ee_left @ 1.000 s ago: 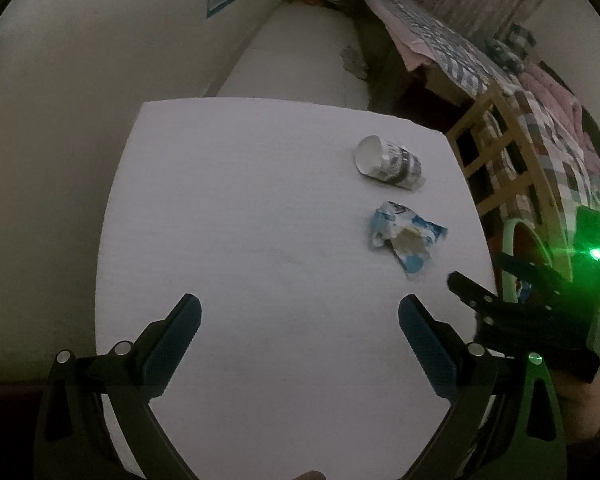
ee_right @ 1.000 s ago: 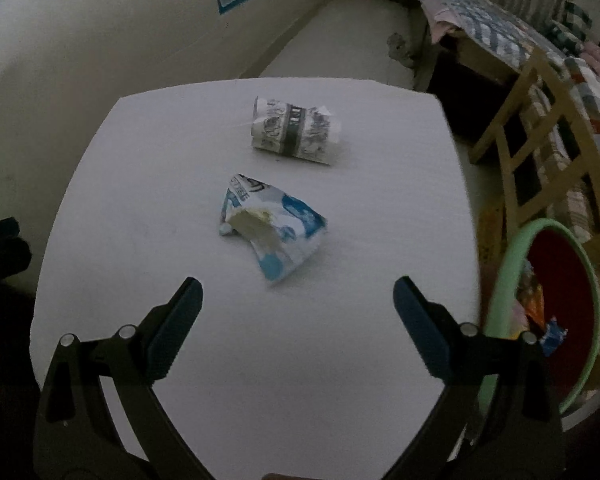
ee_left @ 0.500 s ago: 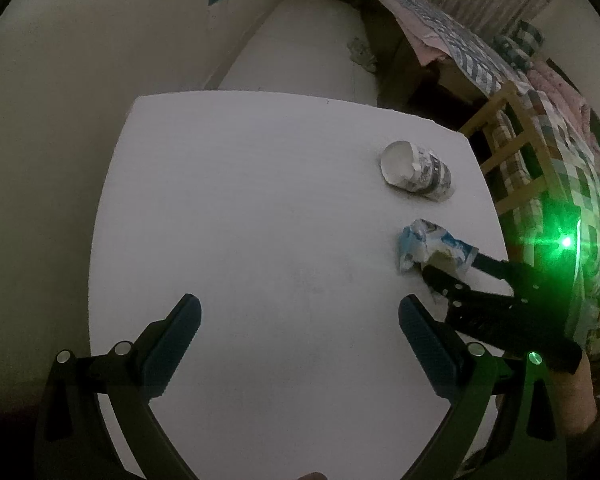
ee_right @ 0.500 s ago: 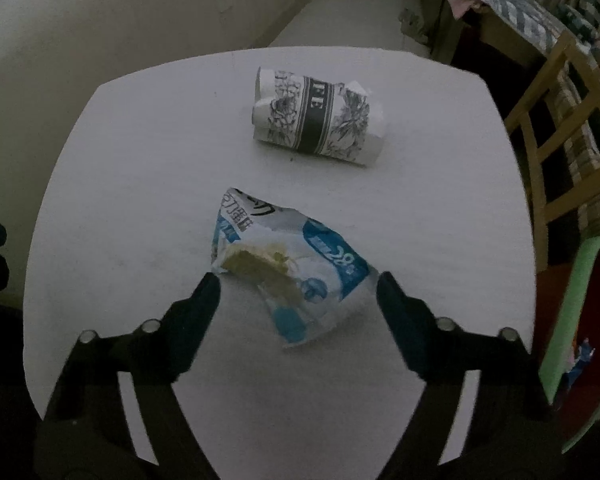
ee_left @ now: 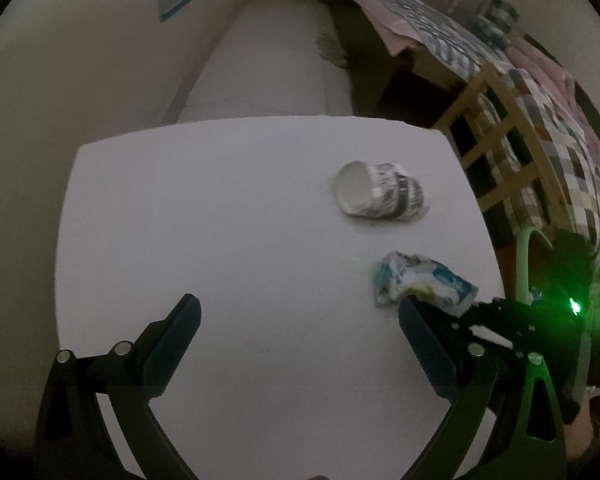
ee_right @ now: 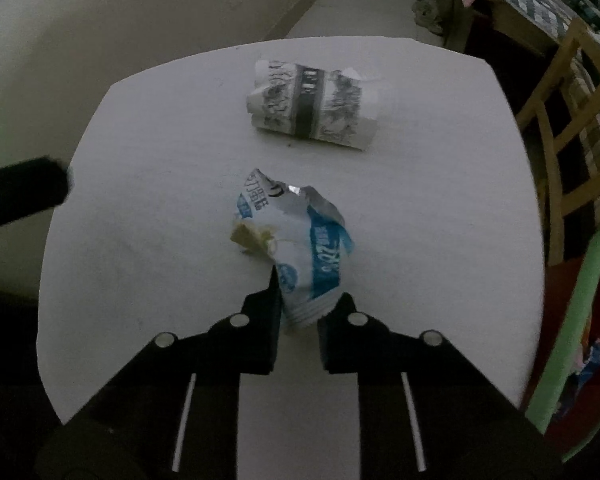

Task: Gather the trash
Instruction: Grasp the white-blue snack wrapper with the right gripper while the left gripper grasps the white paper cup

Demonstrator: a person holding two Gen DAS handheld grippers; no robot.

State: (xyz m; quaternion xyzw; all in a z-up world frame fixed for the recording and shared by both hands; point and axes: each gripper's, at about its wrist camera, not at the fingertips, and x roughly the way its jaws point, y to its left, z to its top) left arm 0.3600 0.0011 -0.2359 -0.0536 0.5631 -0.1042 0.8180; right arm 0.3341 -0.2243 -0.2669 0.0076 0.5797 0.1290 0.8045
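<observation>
A crumpled blue and white snack wrapper [ee_right: 300, 248] lies on the white table [ee_right: 160, 160]. My right gripper [ee_right: 298, 312] is shut on the wrapper's near end. The wrapper also shows in the left wrist view [ee_left: 420, 282], with the right gripper [ee_left: 476, 312] at its right side. A crushed paper cup [ee_right: 312, 104] with a dark band lies on its side further back; it also shows in the left wrist view [ee_left: 380, 196]. My left gripper [ee_left: 300, 344] is open and empty above the table's near part.
A green-rimmed bin [ee_right: 580, 340] with a red inside and some trash stands right of the table. A wooden chair [ee_right: 560, 120] and a bed [ee_left: 440, 20] with a checked quilt are at the right. A wall [ee_left: 80, 60] runs along the left.
My right gripper moved forward to the wrapper and closed on its near end. My left gripper stayed open and shifted only slightly.
</observation>
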